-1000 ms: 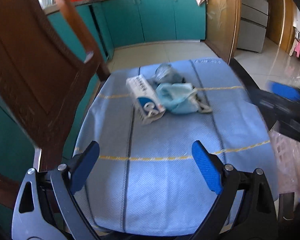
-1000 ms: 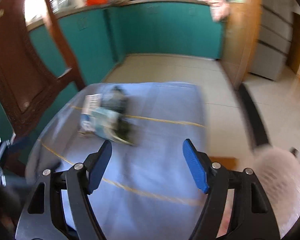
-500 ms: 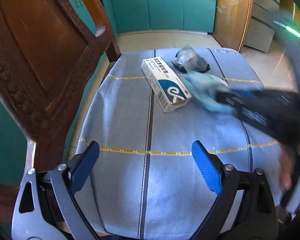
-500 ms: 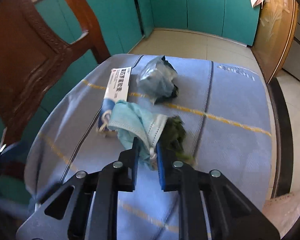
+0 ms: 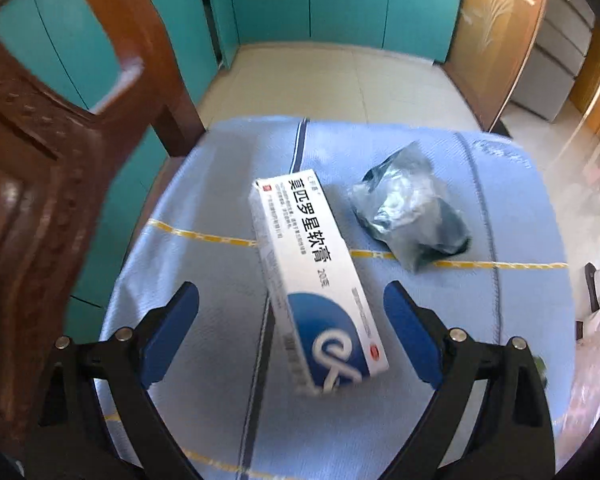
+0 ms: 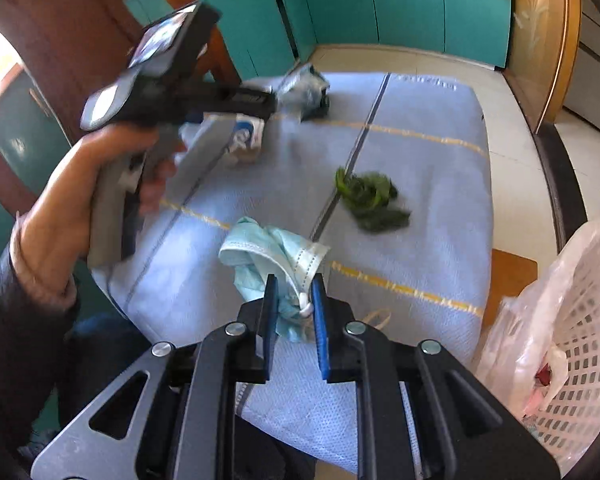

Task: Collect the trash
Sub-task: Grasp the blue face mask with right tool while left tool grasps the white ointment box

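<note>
In the left wrist view, the left gripper [image 5: 292,332] has its jaws spread wide, and the near end of the white ointment box [image 5: 316,276] lies between the blue pads on the blue cloth [image 5: 480,320], touched by neither. The crumpled plastic bag [image 5: 410,220] sits just beyond the box on the right. Half a second ago the box lay well ahead of the jaws and the other gripper crossed the view; it is now gone.

In the right wrist view, the right gripper [image 6: 294,304] is clamped on the face mask [image 6: 276,256], lifted clear of the cloth. The green leaves [image 6: 370,196] lie further ahead, uncovered. The lined basket [image 6: 580,340] stands at the right edge. The left hand [image 6: 84,200] has come in over the box.
</note>
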Demonstrator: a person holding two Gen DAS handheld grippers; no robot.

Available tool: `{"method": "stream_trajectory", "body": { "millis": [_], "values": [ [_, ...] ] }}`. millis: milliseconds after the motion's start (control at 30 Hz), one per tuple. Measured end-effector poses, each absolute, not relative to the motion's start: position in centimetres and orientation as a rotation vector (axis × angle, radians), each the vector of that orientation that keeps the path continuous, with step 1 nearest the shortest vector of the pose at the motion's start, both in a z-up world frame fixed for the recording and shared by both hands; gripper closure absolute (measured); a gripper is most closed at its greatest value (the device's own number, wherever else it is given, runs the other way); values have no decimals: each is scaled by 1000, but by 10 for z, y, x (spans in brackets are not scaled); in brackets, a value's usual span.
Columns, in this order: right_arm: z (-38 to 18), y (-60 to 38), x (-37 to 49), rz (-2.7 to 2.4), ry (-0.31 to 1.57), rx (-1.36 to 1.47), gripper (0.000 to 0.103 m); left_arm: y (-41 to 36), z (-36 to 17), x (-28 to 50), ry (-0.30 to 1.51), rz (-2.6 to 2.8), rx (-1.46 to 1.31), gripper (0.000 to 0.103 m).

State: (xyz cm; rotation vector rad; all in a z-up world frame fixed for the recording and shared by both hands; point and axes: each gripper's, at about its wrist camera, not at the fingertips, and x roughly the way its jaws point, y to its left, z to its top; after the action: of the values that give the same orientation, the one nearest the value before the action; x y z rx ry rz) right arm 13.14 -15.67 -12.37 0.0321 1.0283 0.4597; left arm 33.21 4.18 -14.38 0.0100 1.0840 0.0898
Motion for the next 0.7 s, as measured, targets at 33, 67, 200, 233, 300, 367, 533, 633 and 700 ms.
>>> {"method": "stream_trajectory", "body": {
  "millis": [33,67,200,233,300,367,533,633,700],
  "values": [
    [-126,-156,131,451,1030,32,78,42,-148,335,1098,89,4,11],
    [-126,-157,131,451,1025,41,69,41,-152,337,1112,79,-2,21],
    [-119,-161,130,409,973,38,39,47,-158,335,1131,28,-41,48],
    [-116,-162,130,388,961,20,38,47,-157,332,1130,25,-39,53],
    [-113,-163,132,369,953,5,36,49,-154,322,1124,-2,-32,58],
    [-113,-162,135,356,945,-3,30,49,-152,307,1124,-32,-31,59],
    [-123,-148,133,406,962,-8,28,50,-141,259,1097,-85,-32,60],
    [-130,-132,135,430,978,-27,28,51,-134,229,1081,-113,-36,61],
    [-135,-122,134,441,987,-45,28,55,-132,217,1075,-118,-33,61]
  ]
}}
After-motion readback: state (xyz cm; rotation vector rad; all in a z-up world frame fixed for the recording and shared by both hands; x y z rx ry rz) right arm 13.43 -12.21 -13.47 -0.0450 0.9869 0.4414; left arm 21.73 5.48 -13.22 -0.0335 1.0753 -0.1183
